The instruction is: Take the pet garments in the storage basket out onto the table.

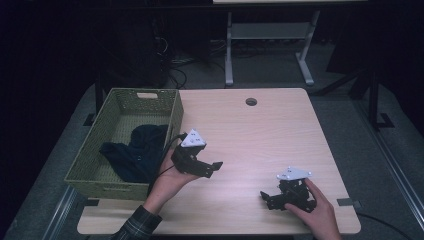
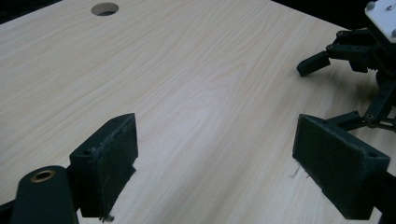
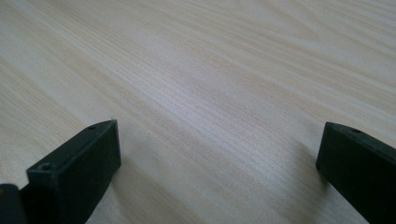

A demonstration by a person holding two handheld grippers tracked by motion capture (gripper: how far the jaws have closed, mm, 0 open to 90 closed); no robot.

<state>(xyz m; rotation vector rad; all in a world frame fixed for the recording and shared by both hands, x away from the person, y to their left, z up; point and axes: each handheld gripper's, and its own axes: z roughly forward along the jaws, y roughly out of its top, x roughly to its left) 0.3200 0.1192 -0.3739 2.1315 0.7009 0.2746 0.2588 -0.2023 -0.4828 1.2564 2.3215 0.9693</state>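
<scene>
Both grippers are empty with jaws spread wide: your left gripper [image 1: 212,167] points away from the dark garment [image 1: 134,151], which lies behind its jaws in the green basket [image 1: 172,112]; your right gripper [image 1: 268,197] rests low on the table [image 1: 260,130]; turn the left jaws back toward the cloth and pinch a raised fold.

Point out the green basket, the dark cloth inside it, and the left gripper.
green basket [image 1: 172,117], high view, on its right wall.
dark cloth [image 1: 137,152], high view, on the middle of the bundle.
left gripper [image 2: 215,163], left gripper view, midway between its fingertips.
</scene>
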